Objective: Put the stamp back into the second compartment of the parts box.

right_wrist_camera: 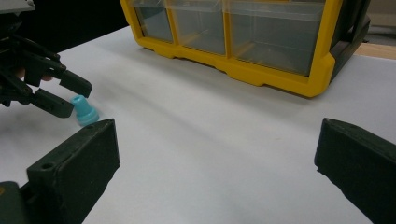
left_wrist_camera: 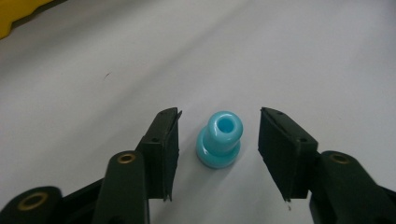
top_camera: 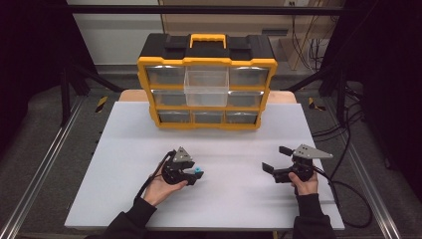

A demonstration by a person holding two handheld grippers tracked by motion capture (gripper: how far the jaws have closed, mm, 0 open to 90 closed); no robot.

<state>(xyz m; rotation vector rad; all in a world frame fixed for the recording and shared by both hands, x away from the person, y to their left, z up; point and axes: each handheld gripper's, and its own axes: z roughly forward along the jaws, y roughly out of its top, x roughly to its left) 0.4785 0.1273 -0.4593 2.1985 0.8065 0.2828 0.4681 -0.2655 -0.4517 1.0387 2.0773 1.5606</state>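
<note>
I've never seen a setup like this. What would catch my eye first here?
Probably the yellow and black drawer cabinet at the far end of the white table, with one clear drawer pulled out of its top row. Next, the small light-blue peg standing upright on the table between the open fingers of the left gripper, untouched by either. The right gripper is held wide open and empty over the table's right side.
</note>
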